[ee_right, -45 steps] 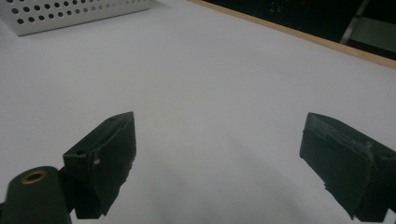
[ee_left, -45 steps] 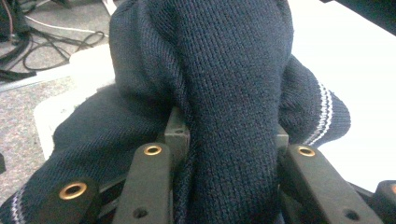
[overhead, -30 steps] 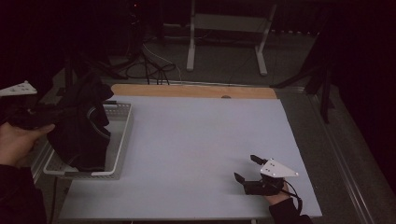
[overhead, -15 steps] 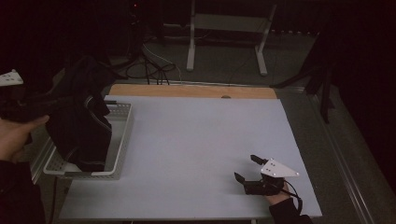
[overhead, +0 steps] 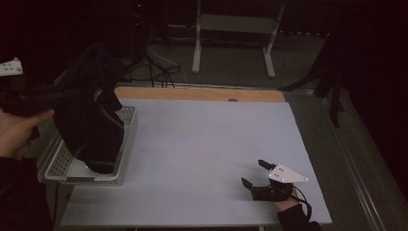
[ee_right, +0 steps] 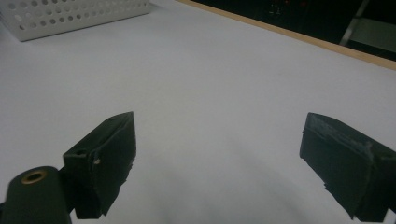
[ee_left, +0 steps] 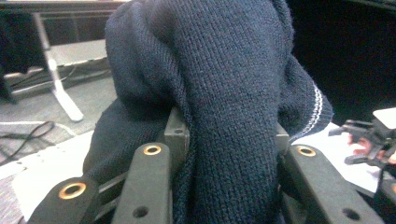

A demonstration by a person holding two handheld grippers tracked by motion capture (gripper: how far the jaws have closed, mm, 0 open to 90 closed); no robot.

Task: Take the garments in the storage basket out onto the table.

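Now, step: lifting sweater (overhead: pixel 91 115) out of basket (overhead: pixel 126 144); judged partly done, hem hanging down inside basket.
Sweater: dark navy knit, thin white stripes near one edge; draped over left tongs (ee_left: pixel 224 149), above basket, bottom fold down between basket walls; touching basket floor or not, cannot tell.
Left tongs: pinching sweater, thick fold bunched between jaws in left gripper view; held level, above basket's left side in high view.
Right tongs (overhead: pixel 254 173): spread wide, nothing between jaws; resting low on tabletop (overhead: pixel 202 144), well apart from basket, toward its right and nearer the person.
Basket: white, perforated walls, at left edge of tabletop; corner seen far off in right gripper view (ee_right: pixel 70 16).
Doing it well: raise higher, straight up from basket, until hem clears rim; otherwise likely to snag wall and drag basket.
Grip: bulky fold, knit slippery under own weight; keep squeeze firm, avoid jerks.
Carry: swing rightward from basket only once hem free; lay down on bare tabletop between basket and right tongs.
Second hand: bring right tongs toward basket side, ready to catch a loose edge for spreading.
Risk: sleeve dangling behind basket, possibly hooking rim; hard to see in dark.
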